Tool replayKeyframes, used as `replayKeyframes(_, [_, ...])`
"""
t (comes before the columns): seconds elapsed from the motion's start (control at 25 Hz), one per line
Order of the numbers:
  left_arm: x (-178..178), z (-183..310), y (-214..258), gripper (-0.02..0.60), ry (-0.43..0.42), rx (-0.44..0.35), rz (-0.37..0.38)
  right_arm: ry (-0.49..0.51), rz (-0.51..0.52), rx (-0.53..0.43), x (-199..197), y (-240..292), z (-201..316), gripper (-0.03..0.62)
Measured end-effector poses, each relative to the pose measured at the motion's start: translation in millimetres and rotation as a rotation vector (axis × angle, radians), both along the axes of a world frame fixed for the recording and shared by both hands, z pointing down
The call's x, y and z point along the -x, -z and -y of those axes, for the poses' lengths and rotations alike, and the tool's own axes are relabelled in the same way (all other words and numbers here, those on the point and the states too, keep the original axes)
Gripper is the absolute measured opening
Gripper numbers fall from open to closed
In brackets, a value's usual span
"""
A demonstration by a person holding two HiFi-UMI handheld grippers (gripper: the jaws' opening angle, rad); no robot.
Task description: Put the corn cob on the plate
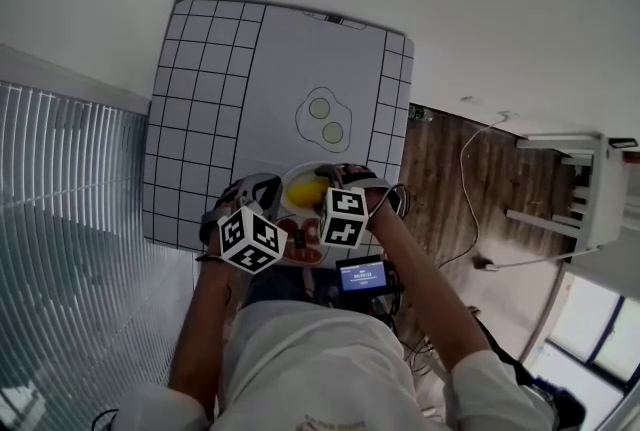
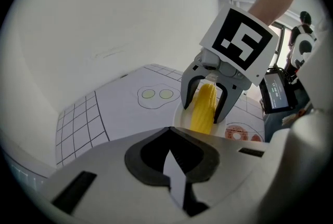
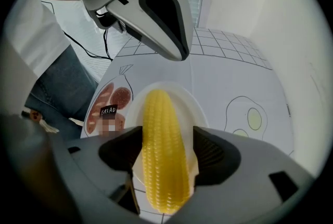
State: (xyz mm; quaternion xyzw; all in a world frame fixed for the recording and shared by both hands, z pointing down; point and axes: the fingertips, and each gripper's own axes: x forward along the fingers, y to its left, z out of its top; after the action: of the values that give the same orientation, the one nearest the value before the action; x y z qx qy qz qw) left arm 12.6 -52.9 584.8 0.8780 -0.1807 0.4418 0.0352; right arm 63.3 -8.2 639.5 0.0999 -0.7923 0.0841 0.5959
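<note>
The yellow corn cob (image 3: 164, 155) lies on the white plate (image 3: 193, 106) at the near edge of the printed mat. My right gripper (image 3: 165, 147) points steeply down over it and straddles the cob; a thin gap shows beside the cob, so the pads do not press on it. From the left gripper view, the right gripper (image 2: 204, 116) stands with its fingers on either side of the corn cob (image 2: 204, 106), over the plate (image 2: 177, 118). My left gripper (image 2: 169, 134) is shut and empty, hovering just left of the plate (image 1: 285, 207). The head view shows the corn cob (image 1: 305, 189) between both marker cubes.
The mat (image 1: 210, 89) carries a grid border, a fried-egg drawing (image 1: 325, 119) beyond the plate and a bread drawing (image 3: 109, 103) beside it. A small device with a lit screen (image 1: 362, 274) sits at the person's waist. Wooden floor and cables (image 1: 470, 179) lie right of the table.
</note>
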Motion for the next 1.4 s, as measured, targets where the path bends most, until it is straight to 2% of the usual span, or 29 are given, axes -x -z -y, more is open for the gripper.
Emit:
replayKeyframes(0.36, [-2.4,3.0,0.7,0.006,0.010,0.006,-0.009,-0.037,0.075,-0.017,5.0,14.9,2.4,0.304])
replayKeyframes(0.68, [-6.7,-2.8,1.8,0.006,0.007,0.007,-0.011,-0.051,0.096,-0.033,3.7,18.7,-1.0,0.296])
replayKeyframes(1.04, [-6.9,-9.2,-0.1,0.006,0.016,0.013,-0.019,-0.184,0.160,-0.089,-7.0,28.1,-1.3,0.227])
replayKeyframes(1.4, [-5.2,-17.7,-1.0,0.006,0.025,0.022,-0.033,-0.206,0.137,-0.160,-10.3,28.9,-3.4,0.206])
